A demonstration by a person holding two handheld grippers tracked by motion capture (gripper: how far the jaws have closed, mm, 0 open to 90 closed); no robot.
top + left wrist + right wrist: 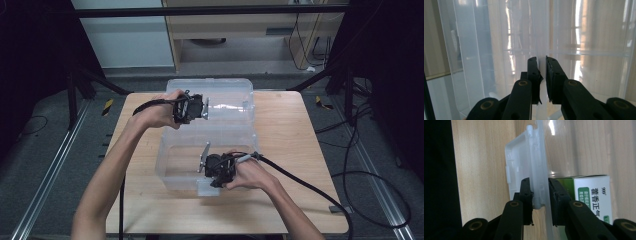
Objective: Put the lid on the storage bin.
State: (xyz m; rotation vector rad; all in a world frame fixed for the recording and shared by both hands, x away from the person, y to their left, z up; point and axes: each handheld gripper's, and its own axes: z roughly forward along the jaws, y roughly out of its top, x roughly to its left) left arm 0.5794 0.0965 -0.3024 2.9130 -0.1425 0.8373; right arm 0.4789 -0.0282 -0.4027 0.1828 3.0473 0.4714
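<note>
A clear plastic storage box stands in the middle of the wooden table. Its clear lid is swung up toward the far side. My left gripper is at the lid's left part. In the left gripper view that gripper is shut on a thin edge of the clear lid. My right gripper is at the box's near wall, beside the white latch. In the right gripper view it is shut on the box's wall by the latch. A white and green carton lies inside.
Cables trail from both grippers across the table and off its edges. Bare wood shows to the left and right of the box. Dark frame bars and floor cables surround the table.
</note>
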